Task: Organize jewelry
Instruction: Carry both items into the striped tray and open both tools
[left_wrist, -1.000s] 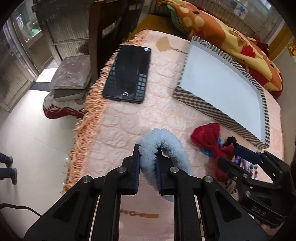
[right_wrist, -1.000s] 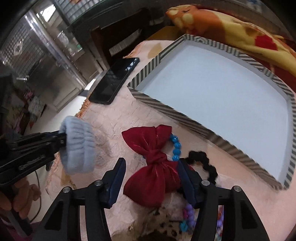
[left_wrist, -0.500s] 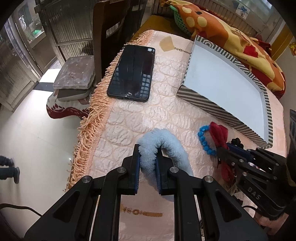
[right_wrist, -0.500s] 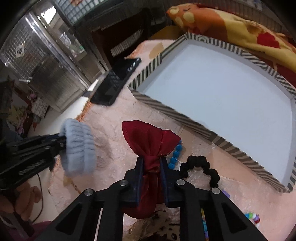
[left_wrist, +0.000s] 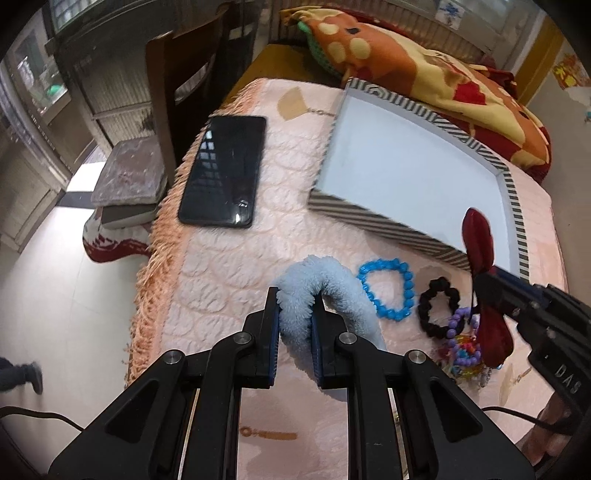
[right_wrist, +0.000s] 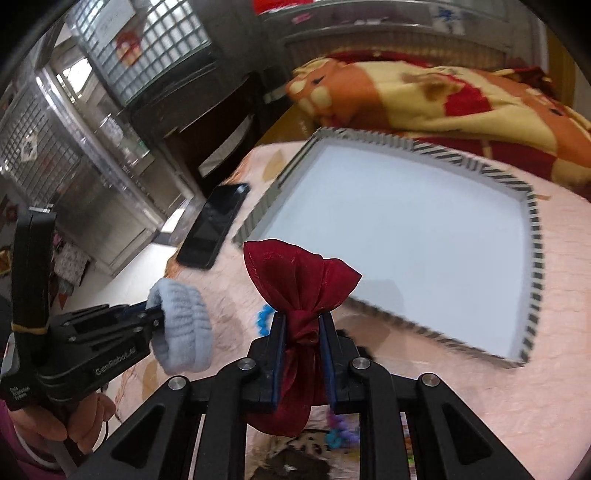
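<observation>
My left gripper (left_wrist: 294, 299) is shut on a fluffy light-blue scrunchie (left_wrist: 325, 284) and holds it above the pink quilted cloth; the scrunchie also shows in the right wrist view (right_wrist: 183, 325). My right gripper (right_wrist: 302, 325) is shut on the knot of a dark red bow (right_wrist: 295, 280) and holds it lifted near the front edge of the striped tray (right_wrist: 532, 236). The bow (left_wrist: 480, 251) and the tray (left_wrist: 369, 216) show in the left wrist view too. A blue bead bracelet (left_wrist: 388, 291), a black scrunchie (left_wrist: 439, 306) and coloured beads (left_wrist: 461, 343) lie on the cloth.
A black phone (left_wrist: 223, 181) lies on the cloth left of the tray. An orange patterned blanket (left_wrist: 424, 66) lies behind the tray. A chair (left_wrist: 177, 74) stands at the fringed left edge. A leopard-print item (right_wrist: 295, 458) lies under my right gripper.
My right gripper shut on the red bow and lifted it toward the tray, uncovering the blue bracelet and black scrunchie. My left gripper kept hold of the blue scrunchie.
</observation>
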